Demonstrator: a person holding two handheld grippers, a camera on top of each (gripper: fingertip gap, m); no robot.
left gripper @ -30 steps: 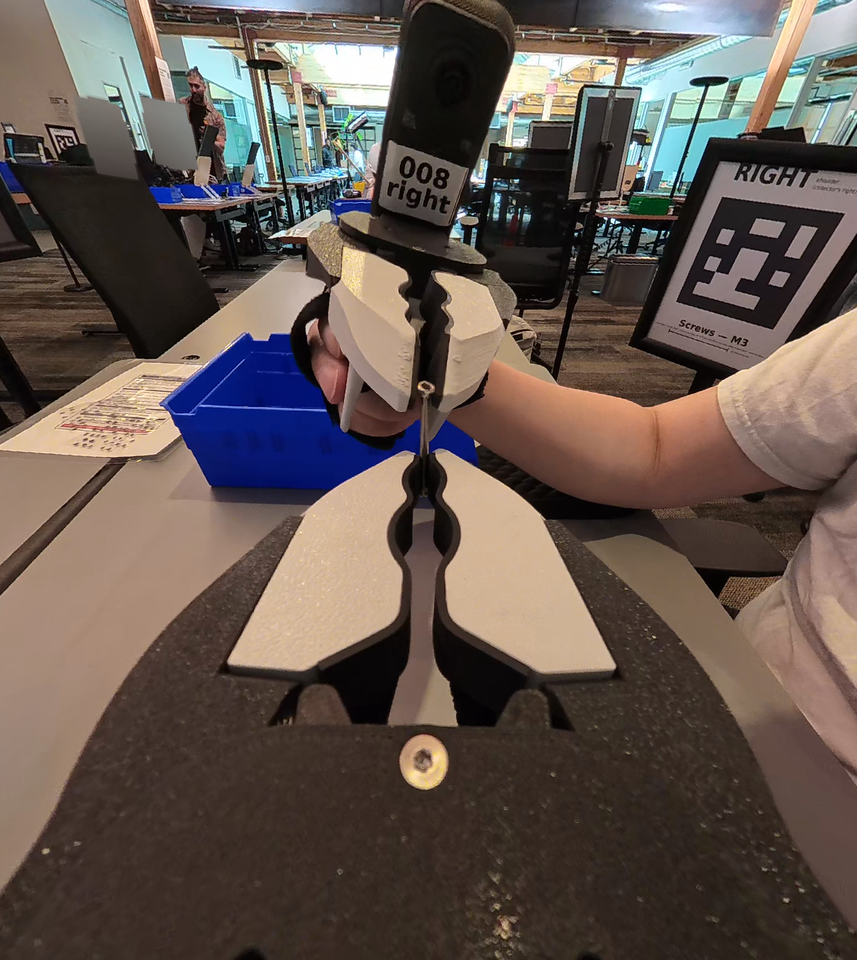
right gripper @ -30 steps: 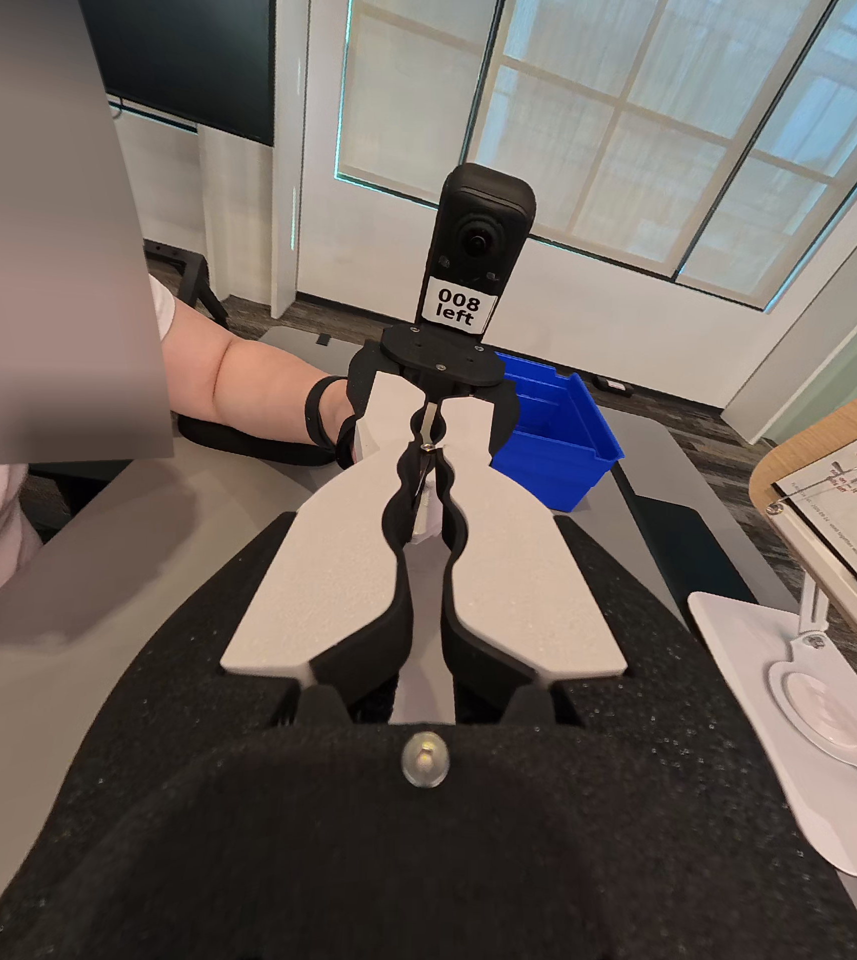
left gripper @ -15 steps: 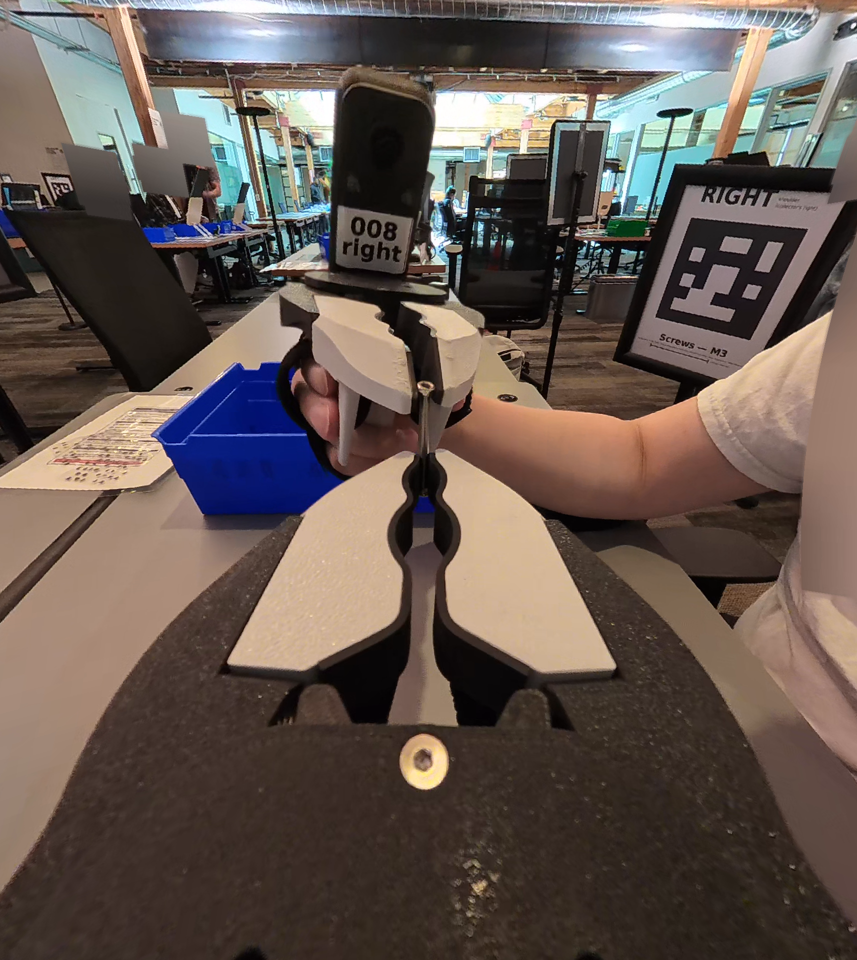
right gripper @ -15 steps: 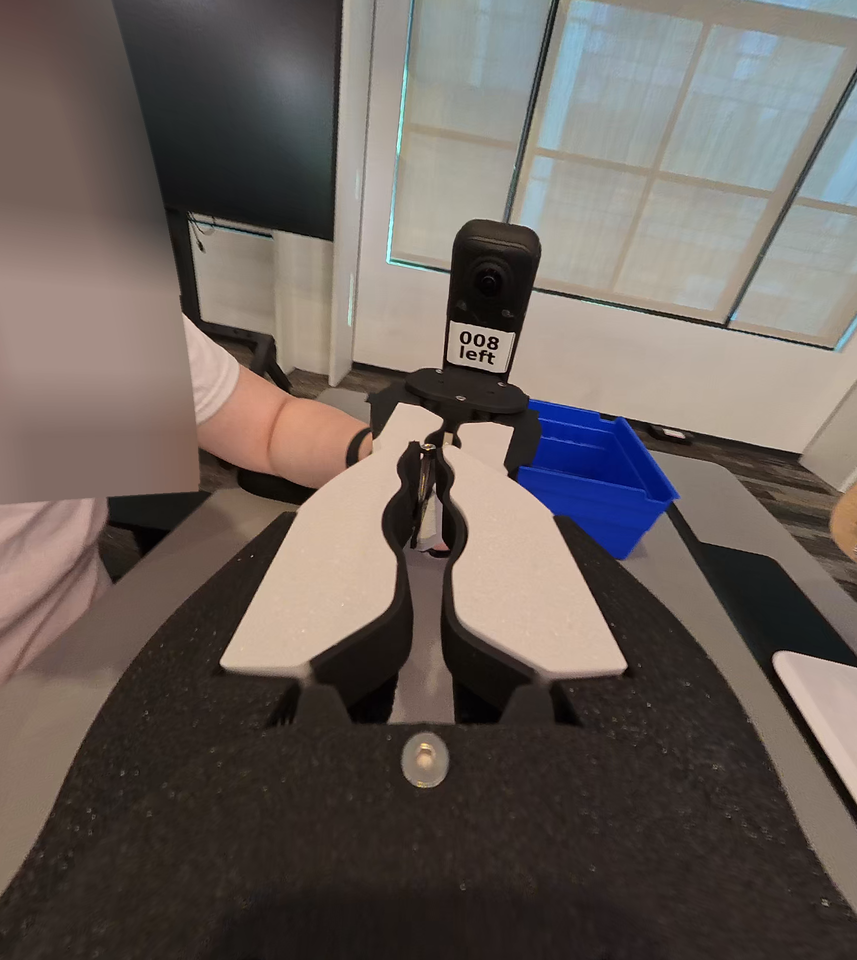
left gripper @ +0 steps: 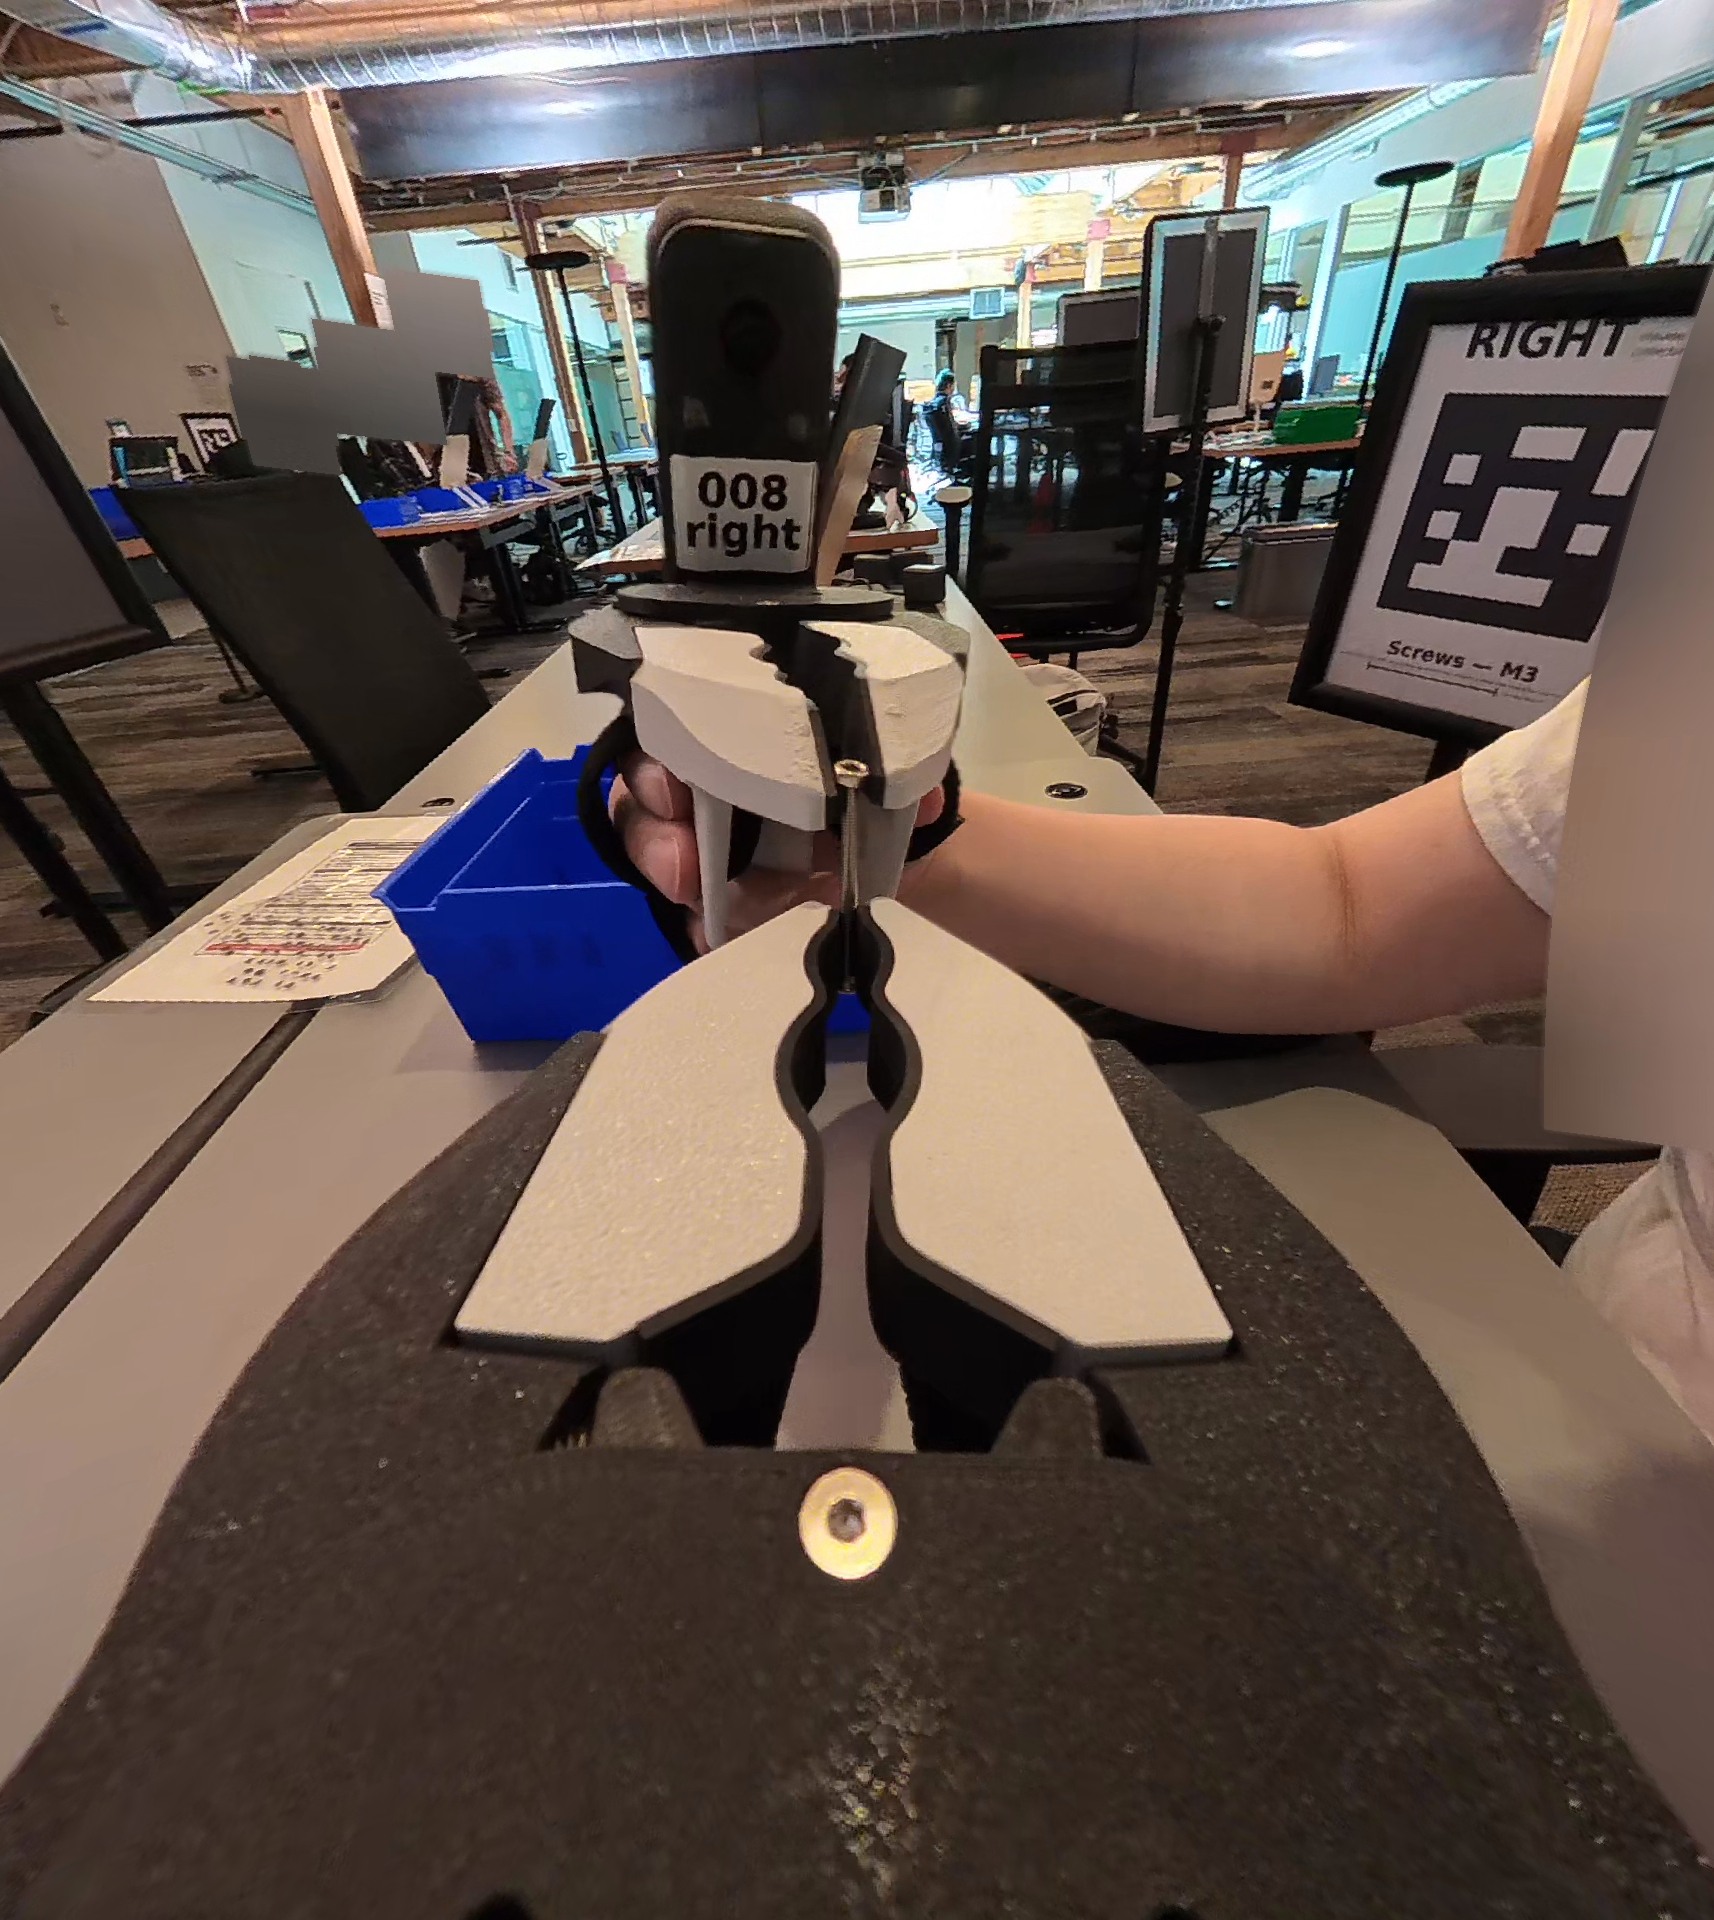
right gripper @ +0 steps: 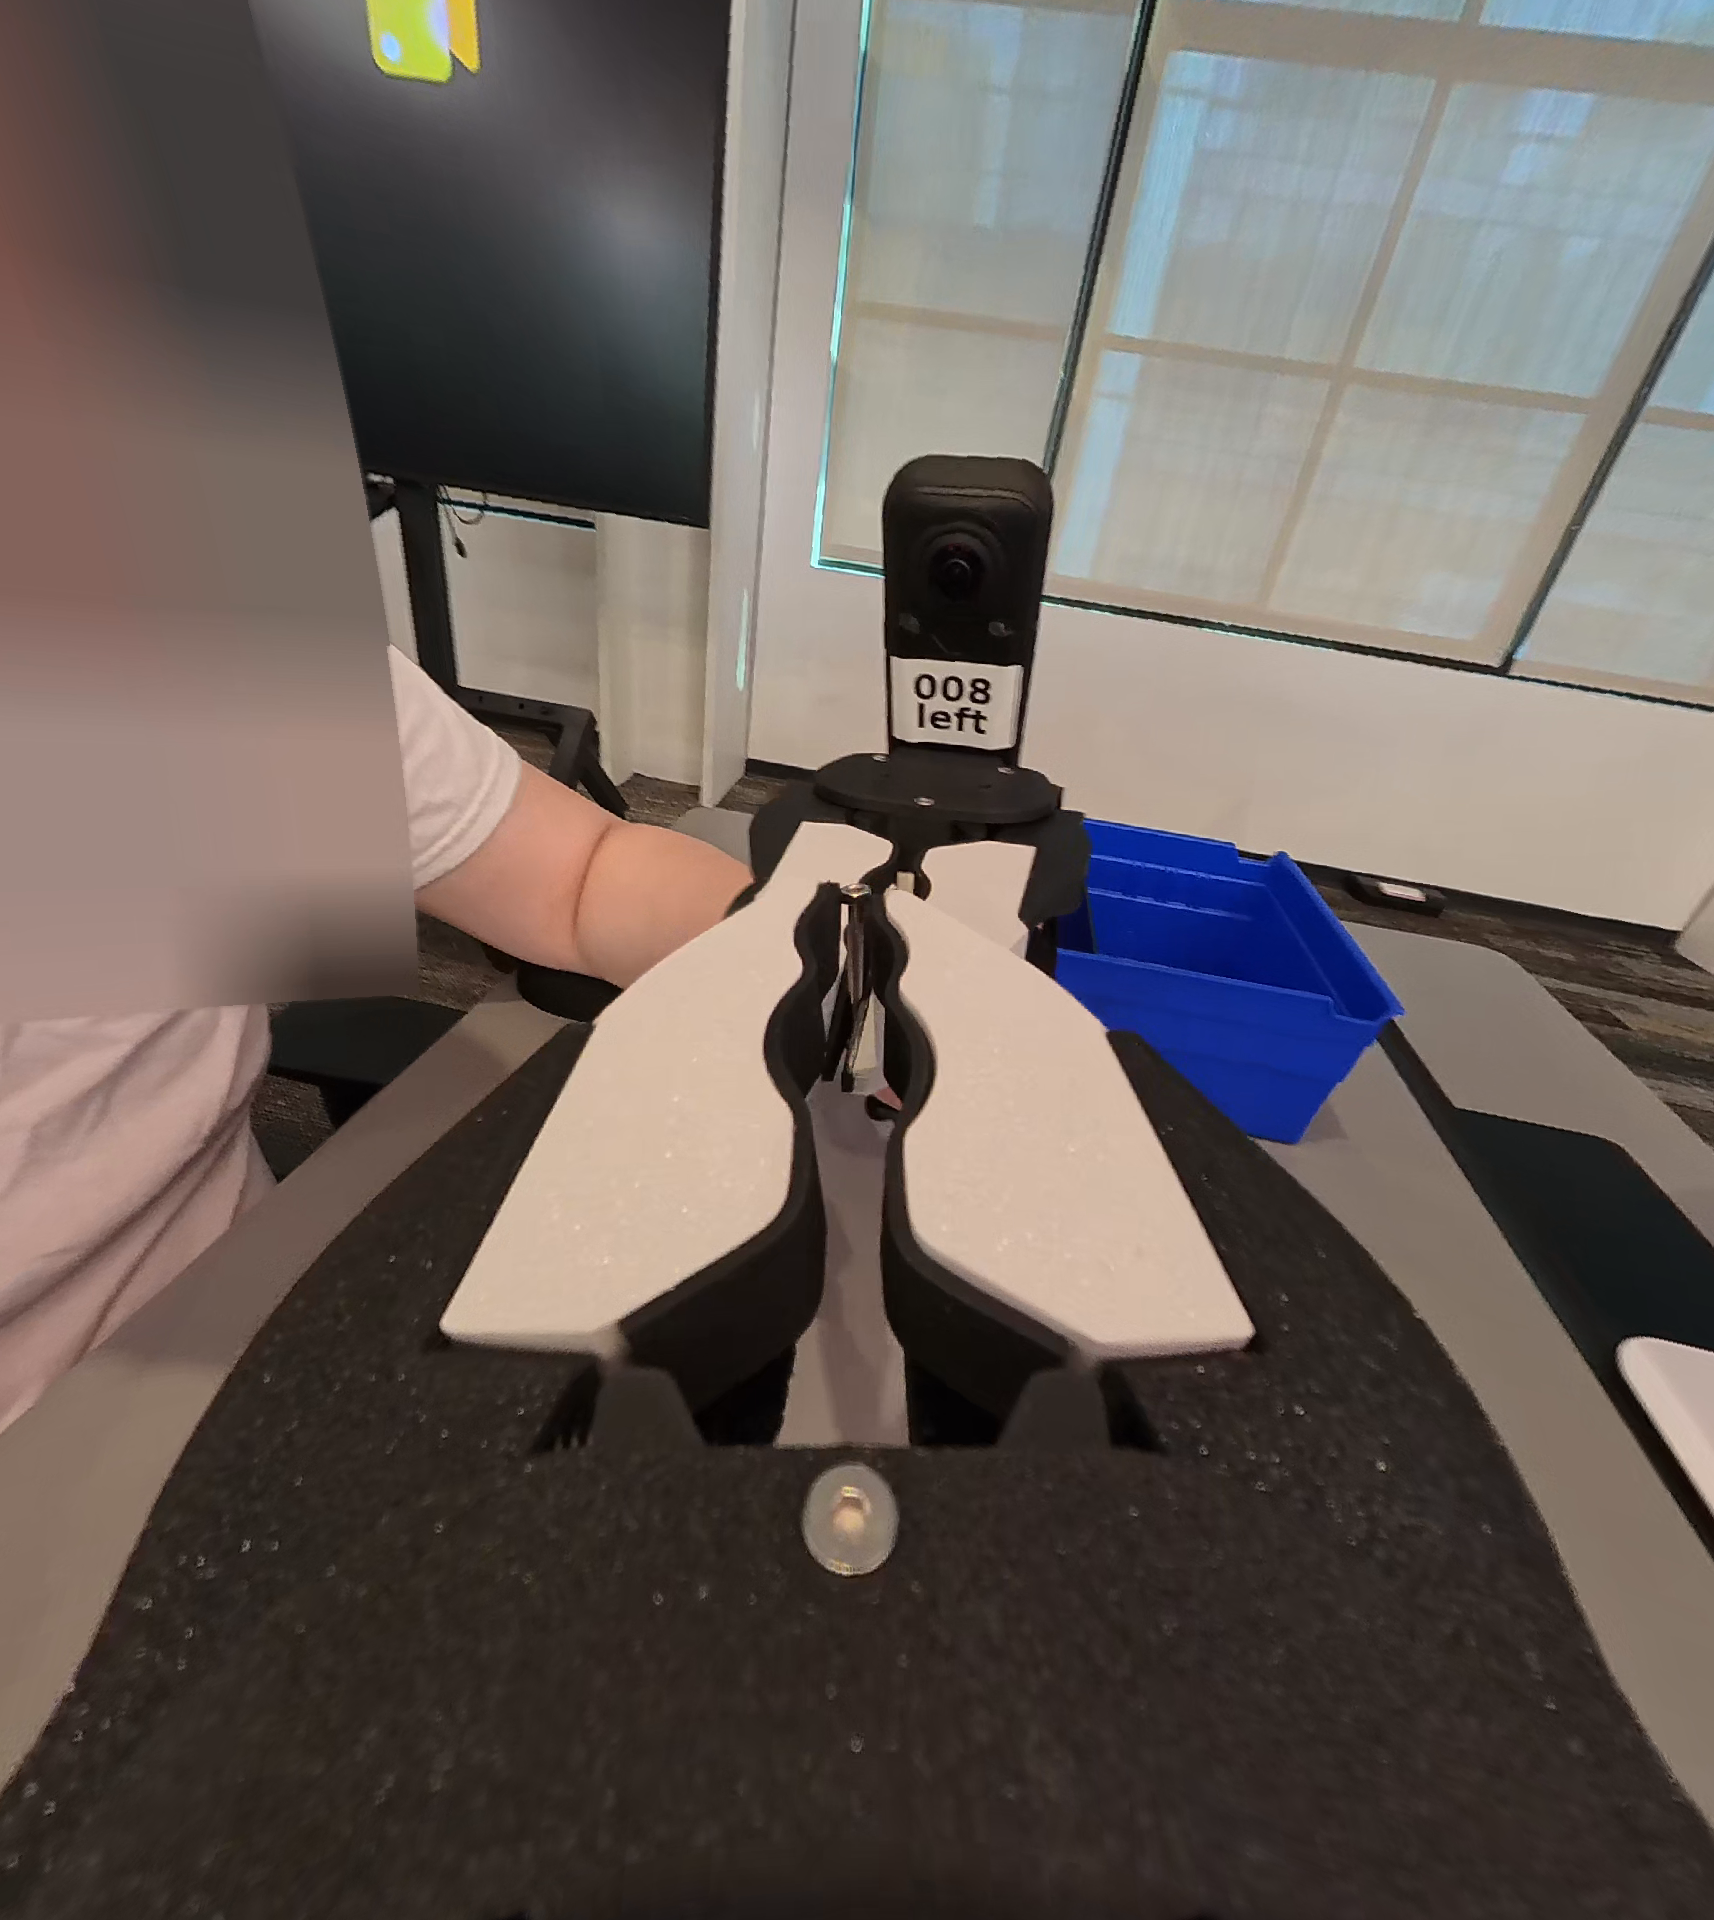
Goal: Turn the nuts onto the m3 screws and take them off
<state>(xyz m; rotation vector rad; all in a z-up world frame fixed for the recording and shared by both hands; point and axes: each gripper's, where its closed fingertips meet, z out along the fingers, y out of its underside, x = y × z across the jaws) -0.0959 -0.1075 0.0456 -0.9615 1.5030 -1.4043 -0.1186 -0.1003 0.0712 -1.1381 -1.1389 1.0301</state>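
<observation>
The open blue plastic bin (left gripper: 520,914) sits on the grey table (left gripper: 105,1195), and from both sides its interior shows only bare blue walls and dividers; whether anything small lies at the bottom cannot be told. Just in front of the bin, above the table, the two tools meet tip to tip. The long thin silver M3 screw (left gripper: 848,842) stands nearly upright between them. The left gripper (left gripper: 848,920), with white textured fingers on a black foam body, is closed narrowly, its tips pinching the screw's lower end. The right gripper (right gripper: 858,909) faces it from the side away from the bin, its jaws drawn close around the screw near its head, though the exact contact is hard to make out. No nut can be made out on the shaft. A bare hand (left gripper: 666,831) wraps the right gripper's handle, forearm stretched level over the table. Beside the bin, a laminated printed sheet (left gripper: 292,925) lies flat.
</observation>
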